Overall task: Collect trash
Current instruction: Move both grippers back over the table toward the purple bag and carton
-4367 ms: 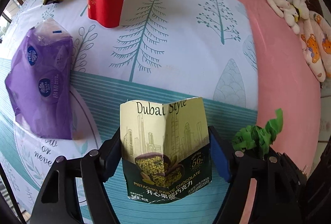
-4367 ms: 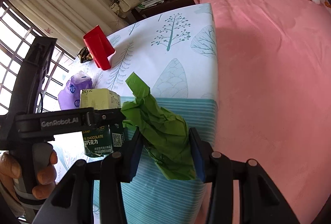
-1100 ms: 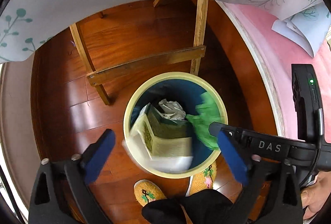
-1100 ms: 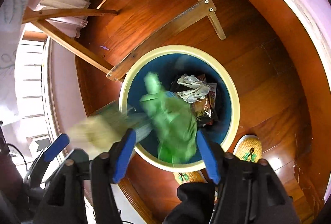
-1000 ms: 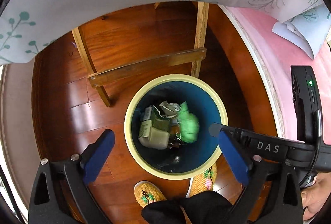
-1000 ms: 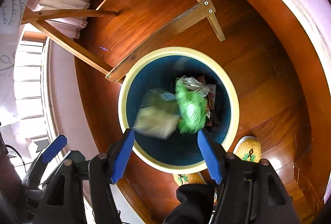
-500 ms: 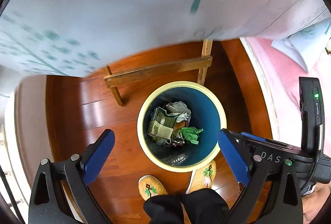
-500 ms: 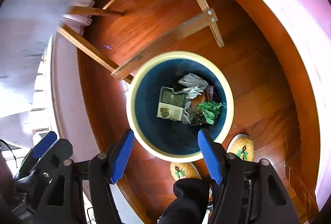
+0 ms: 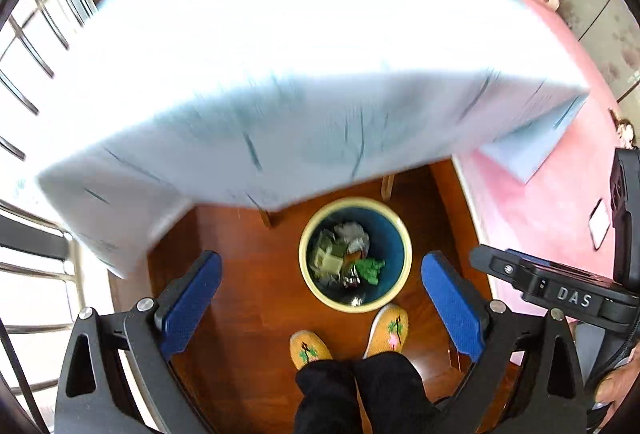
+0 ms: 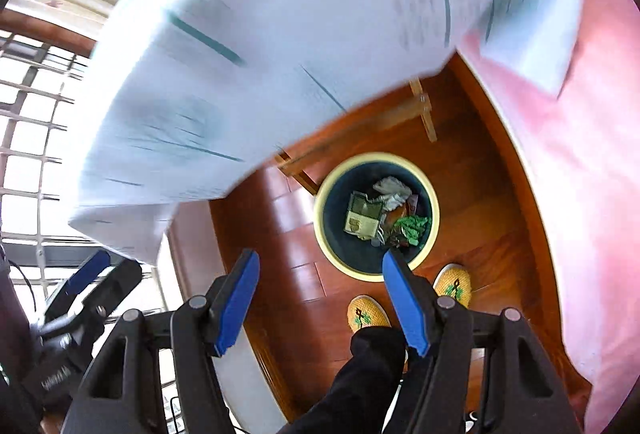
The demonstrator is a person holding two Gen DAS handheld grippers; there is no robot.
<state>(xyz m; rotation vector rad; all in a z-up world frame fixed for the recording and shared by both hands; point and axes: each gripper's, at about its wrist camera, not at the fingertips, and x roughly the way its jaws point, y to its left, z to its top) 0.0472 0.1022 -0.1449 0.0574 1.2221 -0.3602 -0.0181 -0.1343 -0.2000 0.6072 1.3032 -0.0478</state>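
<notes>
Bin (image 9: 404, 234) sits on the wood floor (image 9: 248, 274) below both grippers, just past my slippers (image 9: 390, 326). Inside it: green crumpled paper (image 10: 412, 228) on the right, chocolate box (image 10: 362, 215) on the left, white crumpled paper (image 10: 392, 187) behind them, plus other scraps too small to tell. My left gripper (image 9: 320, 302) has its fingers (image 9: 188, 302) wide open, nothing between them. My right gripper (image 10: 320, 298) is also spread wide and empty. Bench (image 9: 280, 53) with the tree-print cloth overhangs the top of both views, motion-blurred. Pink bed (image 10: 580, 153) runs along the right side.
</notes>
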